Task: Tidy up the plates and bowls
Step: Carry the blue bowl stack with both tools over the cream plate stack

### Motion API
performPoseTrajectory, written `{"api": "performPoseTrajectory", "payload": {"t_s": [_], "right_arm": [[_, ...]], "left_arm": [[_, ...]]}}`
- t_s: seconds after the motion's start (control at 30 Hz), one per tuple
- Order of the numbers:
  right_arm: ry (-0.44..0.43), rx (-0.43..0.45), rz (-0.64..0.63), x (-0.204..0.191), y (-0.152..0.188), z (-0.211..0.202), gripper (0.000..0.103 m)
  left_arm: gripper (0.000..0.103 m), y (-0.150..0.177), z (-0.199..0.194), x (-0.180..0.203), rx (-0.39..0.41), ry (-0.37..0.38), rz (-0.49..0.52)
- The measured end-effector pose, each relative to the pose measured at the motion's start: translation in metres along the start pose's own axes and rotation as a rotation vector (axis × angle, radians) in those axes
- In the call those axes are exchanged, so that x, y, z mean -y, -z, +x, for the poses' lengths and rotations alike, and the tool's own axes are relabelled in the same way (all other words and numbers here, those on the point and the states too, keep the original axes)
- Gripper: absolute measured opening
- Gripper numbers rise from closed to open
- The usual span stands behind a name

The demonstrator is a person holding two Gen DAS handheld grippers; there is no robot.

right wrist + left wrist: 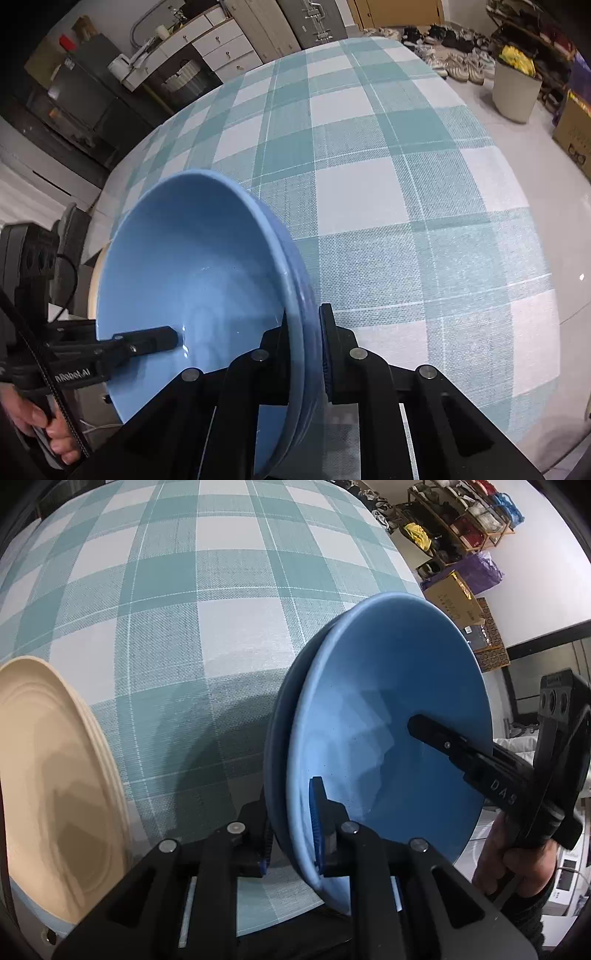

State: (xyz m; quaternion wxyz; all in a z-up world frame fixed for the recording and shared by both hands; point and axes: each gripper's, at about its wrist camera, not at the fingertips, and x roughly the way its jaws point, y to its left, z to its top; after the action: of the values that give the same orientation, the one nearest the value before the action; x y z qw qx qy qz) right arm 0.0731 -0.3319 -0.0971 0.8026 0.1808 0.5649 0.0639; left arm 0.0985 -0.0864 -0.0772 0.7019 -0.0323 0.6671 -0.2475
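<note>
Above the checked bench [369, 177], blue bowl [388, 709] clamped at opposite rims by left hand-held gripper [291, 834]; right hand-held gripper [304, 354] likewise; beige plate [48, 786] at left

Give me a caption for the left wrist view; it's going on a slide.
Both grippers, left and right, clamp opposite rims of stacked blue bowls above a checked tablecloth.

Both claws are matte black plastic, built of angular linkage arms pinned with round silver screws. The left claw [295, 819] carries ribbed blue pads [317, 823] on its fingers; the right claw [303, 347] has a dark blue ribbed pad [327, 354] too. White lettering marks each tool's body. Bare skin shows on the right hand [517, 864] and on the left hand [40, 424], beside a black cable [68, 421]
</note>
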Motion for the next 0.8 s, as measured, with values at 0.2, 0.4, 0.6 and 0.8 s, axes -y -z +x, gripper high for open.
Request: {"api": "performPoseTrajectory", "payload": {"t_s": [0.2, 0.4, 0.6, 0.8], "right_arm": [[-0.009, -0.061, -0.024, -0.007, -0.008, 0.007, 0.011], [-0.03, -0.104, -0.044, -0.02, -0.026, 0.012, 0.011], [-0.031, -0.14, -0.083, -0.04, -0.043, 0.012, 0.011], [-0.045, -0.153, -0.122, -0.065, -0.059, 0.01, 0.011]], "left_arm": [[0.015, -0.005, -0.003, -0.003, -0.03, -0.022, -0.002], [0.015, -0.01, -0.013, -0.009, -0.042, -0.035, -0.023], [0.015, -0.016, -0.027, -0.017, -0.054, -0.034, -0.051], [0.015, -0.015, -0.046, -0.027, -0.036, -0.058, -0.073]]}}
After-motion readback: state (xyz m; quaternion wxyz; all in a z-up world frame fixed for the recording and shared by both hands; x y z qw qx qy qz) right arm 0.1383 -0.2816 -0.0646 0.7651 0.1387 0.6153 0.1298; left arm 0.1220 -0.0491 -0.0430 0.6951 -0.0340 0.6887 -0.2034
